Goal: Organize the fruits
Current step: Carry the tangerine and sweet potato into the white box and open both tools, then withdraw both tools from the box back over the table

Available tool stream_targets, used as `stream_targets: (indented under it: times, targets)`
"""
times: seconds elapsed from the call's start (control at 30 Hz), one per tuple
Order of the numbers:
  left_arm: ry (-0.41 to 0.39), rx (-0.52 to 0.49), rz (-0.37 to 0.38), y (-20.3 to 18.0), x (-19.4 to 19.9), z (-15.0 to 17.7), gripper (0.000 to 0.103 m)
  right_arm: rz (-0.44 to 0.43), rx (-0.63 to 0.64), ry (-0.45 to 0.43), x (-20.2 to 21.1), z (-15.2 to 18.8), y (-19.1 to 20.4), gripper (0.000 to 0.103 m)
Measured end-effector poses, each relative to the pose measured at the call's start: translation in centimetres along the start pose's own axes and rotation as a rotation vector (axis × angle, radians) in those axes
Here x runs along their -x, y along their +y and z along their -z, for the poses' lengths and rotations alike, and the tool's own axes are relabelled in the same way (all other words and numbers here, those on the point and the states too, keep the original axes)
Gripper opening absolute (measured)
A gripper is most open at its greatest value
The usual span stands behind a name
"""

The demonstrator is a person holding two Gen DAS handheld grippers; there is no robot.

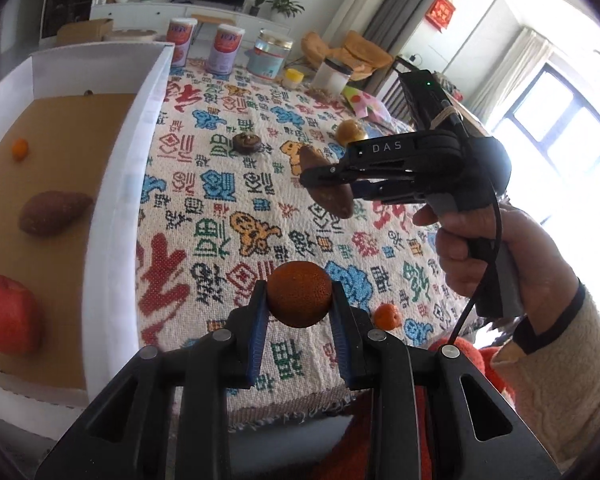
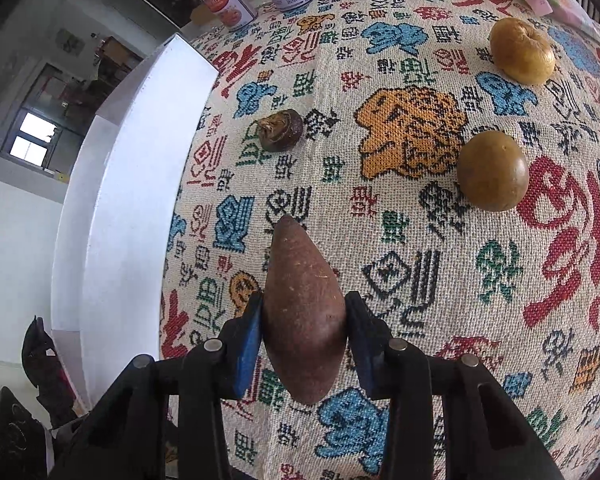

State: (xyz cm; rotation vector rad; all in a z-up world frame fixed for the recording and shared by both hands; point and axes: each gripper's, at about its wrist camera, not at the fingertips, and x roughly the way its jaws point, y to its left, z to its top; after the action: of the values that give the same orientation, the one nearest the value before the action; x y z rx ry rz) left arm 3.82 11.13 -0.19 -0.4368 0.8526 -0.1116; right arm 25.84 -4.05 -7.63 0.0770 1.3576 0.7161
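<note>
Patterned tablecloth point(image 2: 480, 280) lies beneath both tools. Between the left gripper's point(image 1: 299, 296) blue pads sits a pinched orange point(image 1: 299, 294); the right gripper point(image 2: 304, 328) clamps a brown pointed fruit point(image 2: 302, 320). Left of them stands a white box point(image 1: 120, 184); ahead lie two yellowish fruits point(image 2: 493, 171).

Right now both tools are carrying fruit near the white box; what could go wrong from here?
1. The right tool pinches the long brown fruit near its wide end, with the tip sticking far forward; it might swivel or slip.
2. The left tool holds the round orange fruit only at its sides, so it might roll out.
3. The white box has a tall wall; a low carry might knock it.
</note>
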Motion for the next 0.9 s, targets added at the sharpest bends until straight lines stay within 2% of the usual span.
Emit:
stream_targets:
  times: [0.07, 0.17, 0.3, 0.43, 0.57, 0.67, 0.77, 0.83, 0.9]
  targets:
    - [-0.06, 0.017, -0.029, 1.3, 3.0, -1.0, 0.029, -0.101, 0.041, -0.042, 2.3, 0.5, 3.2, 0.04]
    - [-0.142, 0.079, -0.144, 5.3, 6.2, -2.4, 0.029, -0.238, 0.134, -0.06, 3.5, 1.1, 10.1, 0.04]
    - [-0.137, 0.225, -0.318, 12.7, 6.7, -2.9, 0.029, -0.324, 0.274, -0.028, 0.5, 2.4, 19.2, 0.04]
    - [-0.087, 0.29, -0.444, 17.5, 5.5, -2.2, 0.029, -0.275, 0.368, 0.036, -4.0, 4.2, 24.1, 0.04]
    - [-0.06, 0.309, -0.475, 18.6, 4.5, -1.2, 0.03, -0.178, 0.394, 0.06, -7.7, 5.4, 25.0, 0.04]
    - [-0.058, 0.297, -0.492, 18.4, 4.0, -0.7, 0.033, -0.176, 0.398, 0.061, -8.7, 5.9, 25.0, 0.041]
    - [-0.066, 0.29, -0.497, 18.1, 4.1, -0.8, 0.049, -0.171, 0.405, 0.034, -7.8, 6.3, 25.1, 0.044]
    - [-0.106, 0.282, -0.507, 17.0, 4.7, -1.1, 0.08, -0.172, 0.409, -0.015, -6.1, 6.4, 24.5, 0.05]
    - [-0.16, 0.271, -0.509, 15.4, 5.3, -1.5, 0.094, -0.149, 0.423, -0.083, -3.7, 6.6, 23.5, 0.056]
